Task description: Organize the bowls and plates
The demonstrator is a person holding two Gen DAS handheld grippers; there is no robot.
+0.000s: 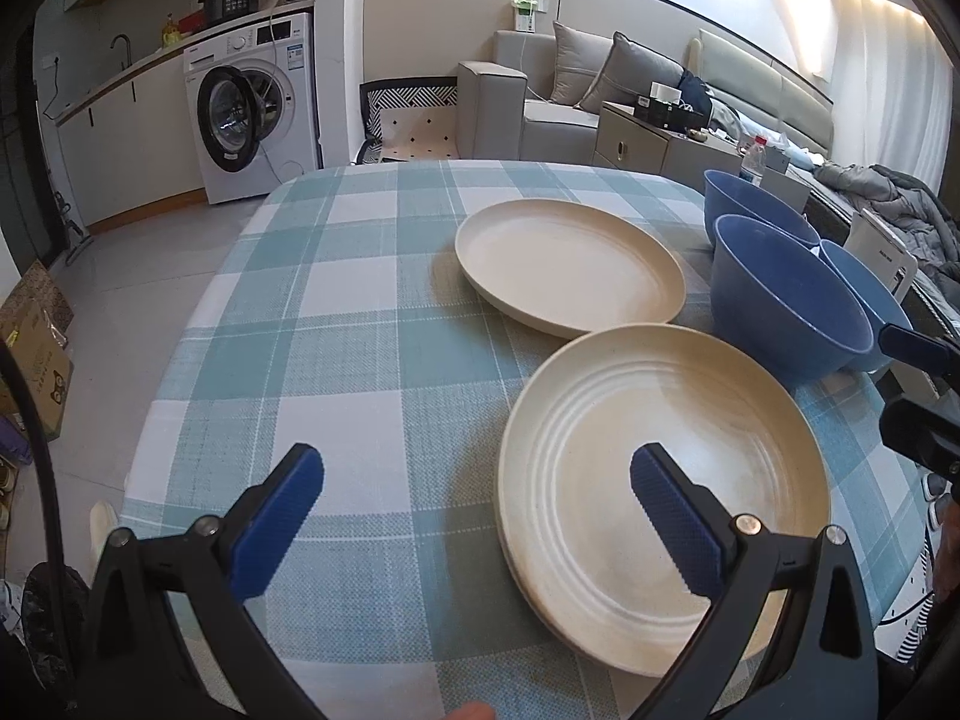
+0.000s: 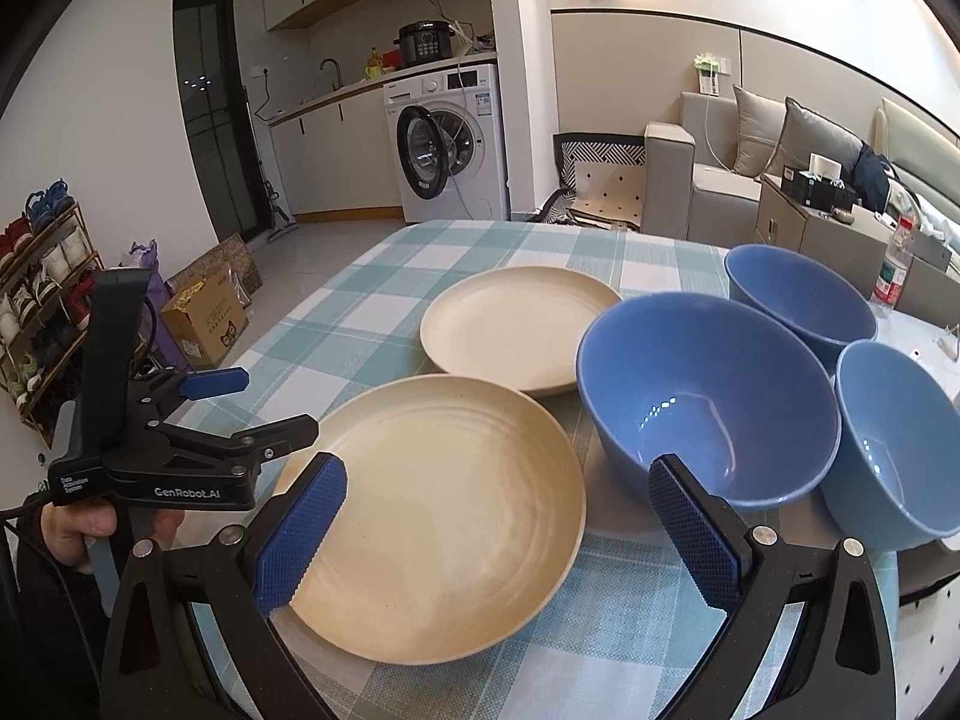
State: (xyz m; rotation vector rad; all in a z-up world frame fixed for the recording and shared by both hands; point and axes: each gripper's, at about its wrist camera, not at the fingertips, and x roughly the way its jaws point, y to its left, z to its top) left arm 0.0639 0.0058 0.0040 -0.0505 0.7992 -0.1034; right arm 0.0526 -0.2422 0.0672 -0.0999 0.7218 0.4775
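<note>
The near plate (image 1: 660,504) served as the landmark on the checked tablecloth (image 1: 336,330). Its front rim lay close to the table's near edge, while to its left the cloth ran bare out to the rounded left edge. Just beyond it sat the far plate (image 1: 567,267), their rims almost touching. To its right the big blue bowl (image 2: 708,396) stood just beside it, with two smaller blue bowls (image 2: 801,300) further right and behind, crowding that side.

The left gripper (image 1: 474,516) hung tilted down over the near plate's left rim, jaws spread wide and holding nothing. The right gripper (image 2: 498,528) hovered over the plate's right side, pointing down, jaws likewise wide apart and empty. A hand (image 2: 90,531) gripped the left tool's handle.
</note>
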